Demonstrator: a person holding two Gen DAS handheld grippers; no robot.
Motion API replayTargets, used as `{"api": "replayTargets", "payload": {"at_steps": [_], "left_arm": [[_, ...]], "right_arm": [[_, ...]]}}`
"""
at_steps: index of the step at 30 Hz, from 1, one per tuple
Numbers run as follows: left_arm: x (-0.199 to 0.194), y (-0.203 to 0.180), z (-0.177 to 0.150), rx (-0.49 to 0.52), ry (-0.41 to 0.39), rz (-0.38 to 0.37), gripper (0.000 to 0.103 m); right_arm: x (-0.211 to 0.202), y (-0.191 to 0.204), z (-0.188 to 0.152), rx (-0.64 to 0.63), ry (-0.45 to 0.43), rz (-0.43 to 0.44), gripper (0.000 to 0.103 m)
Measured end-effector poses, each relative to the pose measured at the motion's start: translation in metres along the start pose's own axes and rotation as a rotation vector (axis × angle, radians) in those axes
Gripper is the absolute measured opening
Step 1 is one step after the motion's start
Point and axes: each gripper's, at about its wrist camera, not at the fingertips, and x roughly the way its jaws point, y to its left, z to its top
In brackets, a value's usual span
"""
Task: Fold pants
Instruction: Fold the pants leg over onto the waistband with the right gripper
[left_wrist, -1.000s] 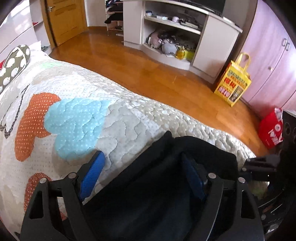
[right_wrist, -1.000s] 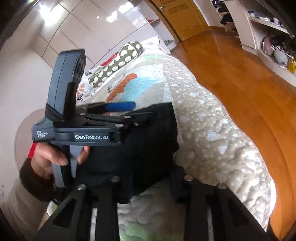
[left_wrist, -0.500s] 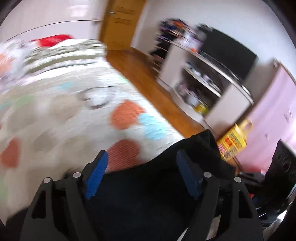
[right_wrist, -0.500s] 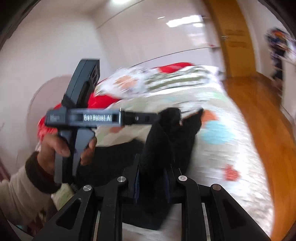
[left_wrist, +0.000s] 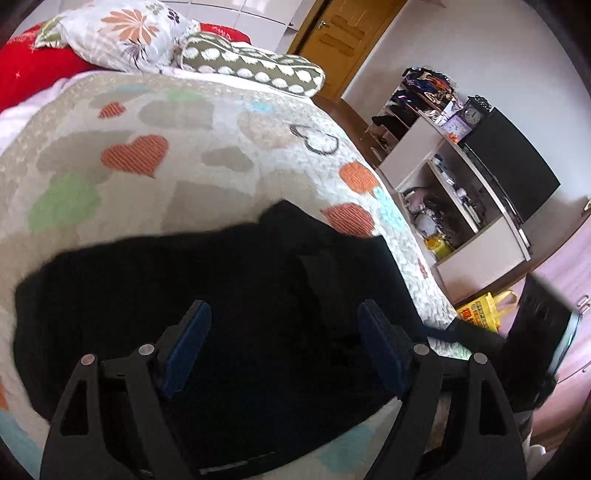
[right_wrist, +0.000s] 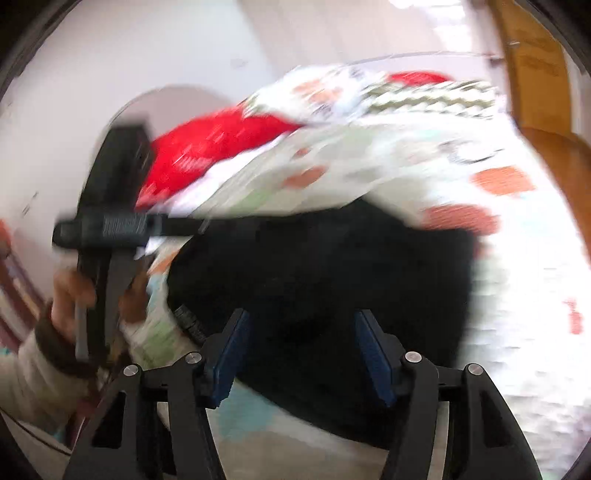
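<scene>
Both tongs released: my left gripper (left_wrist: 284, 350) and right gripper (right_wrist: 301, 354) stand wide apart, holding nothing.

A moment ago my right gripper was clamped on a raised bunch of the black pants (left_wrist: 177, 295); that cloth now lies doubled over in the lower centre of both views, flat on the quilted bed (left_wrist: 192, 155); I judge one fold laid down; the right view is motion-blurred, so edge alignment cannot be checked; the blue pads (left_wrist: 186, 350) hang above the fabric, and contact cannot be told; pillows (left_wrist: 122, 33) occupy the upper left.
</scene>
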Motion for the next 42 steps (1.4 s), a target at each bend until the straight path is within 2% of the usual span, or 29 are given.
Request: {"api": "replayTargets", "payload": {"at_steps": [2, 4, 5, 7, 8, 12, 15, 20, 27, 30, 34, 39, 42], "left_arm": [[0.007, -0.010, -0.002, -0.001, 0.009, 0.004, 0.082], [0.016, -0.016, -0.004, -0.001, 0.022, 0.012, 0.082], [0.022, -0.022, -0.004, 0.001, 0.022, 0.018, 0.082], [0.026, -0.029, -0.005, 0.014, 0.013, 0.026, 0.082], [0.032, -0.035, -0.007, 0.036, 0.016, 0.057, 0.082], [0.048, -0.035, -0.022, 0.121, 0.082, 0.246, 0.082], [0.033, -0.023, -0.036, 0.128, 0.056, 0.247, 0.083], [0.013, -0.006, -0.043, 0.097, 0.049, 0.316, 0.084], [-0.002, -0.013, -0.042, 0.049, 0.001, 0.236, 0.083], [-0.003, -0.019, -0.038, 0.032, -0.027, 0.198, 0.083], [0.006, -0.025, -0.036, 0.021, -0.040, 0.184, 0.084], [0.027, -0.024, -0.044, 0.055, 0.013, 0.279, 0.083], [0.020, -0.020, -0.050, 0.049, 0.000, 0.284, 0.083]], "right_arm": [[-0.001, -0.013, 0.004, 0.037, -0.005, -0.049, 0.058], [0.007, -0.023, 0.005, 0.052, 0.005, -0.092, 0.036], [0.012, -0.025, 0.006, 0.051, 0.011, -0.097, 0.034], [0.022, -0.027, 0.005, 0.043, 0.031, -0.111, 0.035], [0.027, -0.026, 0.002, 0.038, 0.042, -0.118, 0.035], [0.041, -0.019, -0.010, -0.003, 0.101, -0.137, 0.037], [0.032, -0.017, -0.019, -0.025, 0.104, -0.130, 0.037], [0.024, -0.011, -0.016, -0.039, 0.090, -0.125, 0.037], [0.029, -0.003, -0.006, -0.062, 0.085, -0.149, 0.038], [0.029, -0.001, -0.007, -0.065, 0.090, -0.148, 0.044], [0.038, 0.000, -0.017, -0.073, 0.140, -0.141, 0.047], [0.034, 0.001, -0.016, -0.085, 0.148, -0.126, 0.047], [0.033, 0.002, 0.002, -0.103, 0.112, -0.152, 0.047]]}}
